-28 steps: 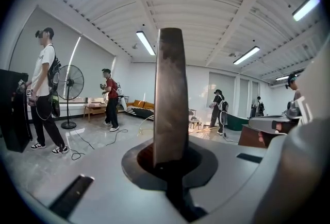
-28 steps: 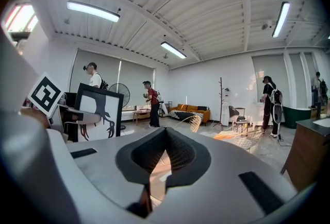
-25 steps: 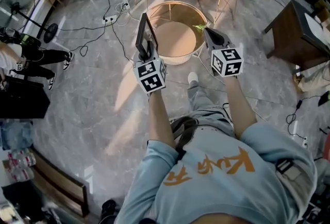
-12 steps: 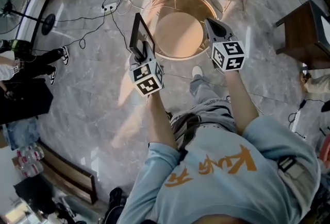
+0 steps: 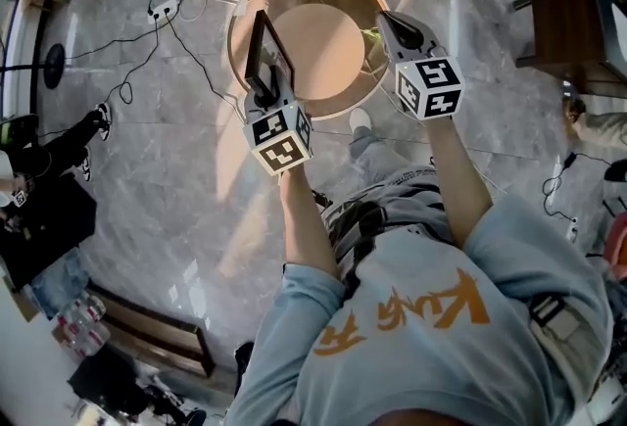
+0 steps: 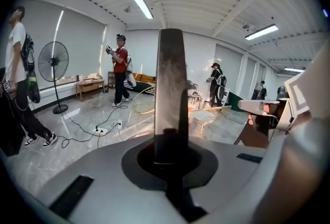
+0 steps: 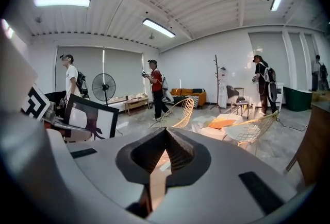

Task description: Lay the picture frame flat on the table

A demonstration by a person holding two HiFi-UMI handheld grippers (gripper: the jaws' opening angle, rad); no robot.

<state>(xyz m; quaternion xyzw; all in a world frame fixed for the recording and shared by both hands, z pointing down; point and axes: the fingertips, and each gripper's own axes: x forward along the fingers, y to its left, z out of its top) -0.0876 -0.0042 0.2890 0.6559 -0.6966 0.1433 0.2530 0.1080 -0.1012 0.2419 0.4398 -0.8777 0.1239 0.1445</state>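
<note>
The picture frame (image 5: 263, 50) is black-edged and stands upright, its lower edge clamped in my left gripper (image 5: 264, 93). It hangs over the left rim of the round wooden table (image 5: 328, 52). In the left gripper view the frame (image 6: 171, 89) shows edge-on, rising from between the jaws of the left gripper (image 6: 171, 152). My right gripper (image 5: 386, 21) is shut and holds nothing, over the table's right rim. In the right gripper view its tips (image 7: 166, 131) meet, and the frame (image 7: 91, 115) shows to the left with a white picture and a dark figure.
A dark wooden side table (image 5: 578, 8) stands at the right. Cables and a power strip (image 5: 167, 8) trail over the marble floor left of the round table. Wire chairs (image 7: 180, 112) and several people (image 6: 121, 66) stand further off, with a floor fan (image 6: 53, 66) at the left.
Both grippers have travelled forward and down towards the round table. The frame, still upright in the left gripper, now hangs over the table's left rim.
</note>
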